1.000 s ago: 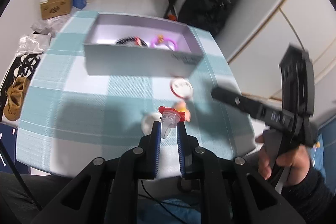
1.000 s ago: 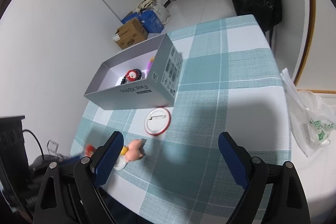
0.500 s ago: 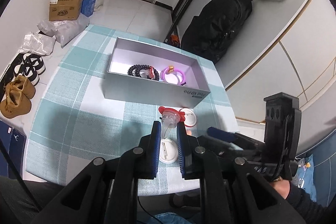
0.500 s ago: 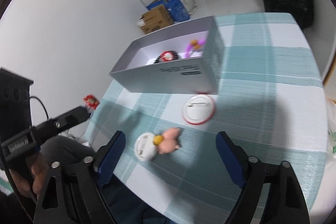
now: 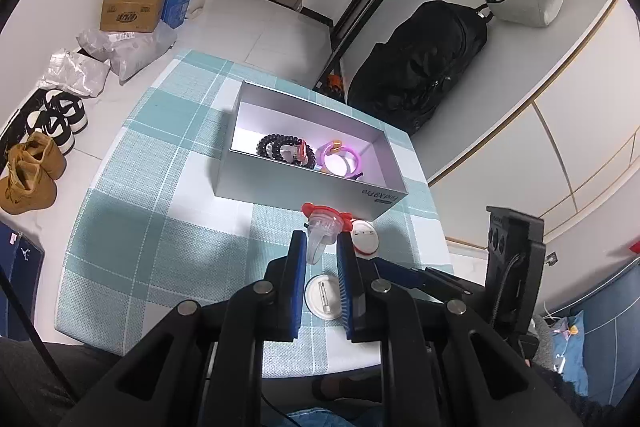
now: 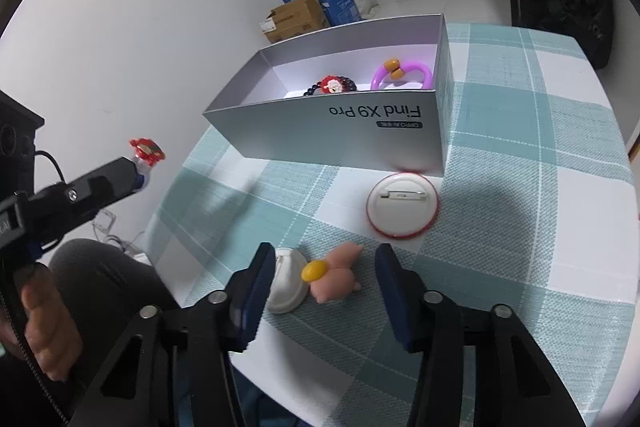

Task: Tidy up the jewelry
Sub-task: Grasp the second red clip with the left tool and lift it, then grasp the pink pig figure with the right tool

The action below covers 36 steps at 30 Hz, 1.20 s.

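The job looks partly done: inside the silver box (image 5: 280, 183) there are already a dark bead bracelet (image 5: 280, 149) and a purple ring (image 5: 341, 158), and 3 things lie outside it on the checked tablecloth (image 5: 160, 235), so I think those and the one in the air are what is left. Going from left to right, the left claw (image 5: 322, 251) is squeezed almost closed on a clear toy ring with a red top (image 5: 325, 225), holding it up in the air near the front wall of the box, not over it yet. Next, on the cloth, there is a small white round badge (image 6: 286, 285), and a pink toy piece with a yellow bead (image 6: 338, 277) touches it. The right claw (image 6: 326, 281) is wide open and holds nothing, with 1 finger on each side of that pink piece. Further right, a bigger white badge with a red edge (image 6: 402, 205) lies face down, just beside the box
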Each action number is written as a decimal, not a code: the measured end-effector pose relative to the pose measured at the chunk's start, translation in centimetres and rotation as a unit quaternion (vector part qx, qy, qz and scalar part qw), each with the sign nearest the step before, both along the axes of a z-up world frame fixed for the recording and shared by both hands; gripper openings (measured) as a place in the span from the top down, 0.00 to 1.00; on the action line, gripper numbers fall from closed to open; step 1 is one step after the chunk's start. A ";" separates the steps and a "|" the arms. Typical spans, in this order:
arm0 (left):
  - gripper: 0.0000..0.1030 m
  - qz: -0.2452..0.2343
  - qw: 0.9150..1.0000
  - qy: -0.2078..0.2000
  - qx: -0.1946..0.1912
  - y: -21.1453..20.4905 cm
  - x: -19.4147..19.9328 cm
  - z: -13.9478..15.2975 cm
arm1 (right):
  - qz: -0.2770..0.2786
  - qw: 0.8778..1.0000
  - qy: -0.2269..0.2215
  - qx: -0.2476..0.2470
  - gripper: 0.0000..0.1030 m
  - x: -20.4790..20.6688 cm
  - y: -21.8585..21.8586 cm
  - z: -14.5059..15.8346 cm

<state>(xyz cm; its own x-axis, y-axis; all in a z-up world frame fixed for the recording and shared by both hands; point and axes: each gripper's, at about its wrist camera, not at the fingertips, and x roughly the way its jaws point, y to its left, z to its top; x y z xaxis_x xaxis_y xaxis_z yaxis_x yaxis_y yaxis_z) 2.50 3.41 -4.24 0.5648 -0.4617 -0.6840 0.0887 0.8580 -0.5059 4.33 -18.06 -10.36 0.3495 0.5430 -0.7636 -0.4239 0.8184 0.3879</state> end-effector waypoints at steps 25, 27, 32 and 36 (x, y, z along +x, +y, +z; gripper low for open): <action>0.90 0.000 1.000 0.000 -0.005 0.3 0.5 0.4 | -0.004 0.999 -0.023 0.038 0.73 0.4 0.0 1.8; 0.90 -0.001 1.000 0.000 0.002 0.2 0.7 0.3 | 0.000 0.998 -0.035 0.051 0.73 0.5 0.2 2.5; 0.90 -0.007 1.000 -0.003 0.007 0.0 1.7 0.4 | 0.001 0.995 -0.050 0.081 0.73 1.2 0.6 3.7; 0.94 -0.016 1.000 -0.007 0.017 -0.3 2.5 0.6 | -0.005 0.994 -0.052 0.095 0.73 2.1 0.4 4.2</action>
<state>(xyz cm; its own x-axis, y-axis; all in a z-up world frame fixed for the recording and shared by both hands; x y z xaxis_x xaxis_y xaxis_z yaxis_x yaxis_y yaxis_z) 5.01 3.07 -3.66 0.5597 -0.4556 -0.6922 0.1222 0.8715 -0.4749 6.38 -17.64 -6.17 0.4281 0.6699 -0.6066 -0.4615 0.7391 0.4906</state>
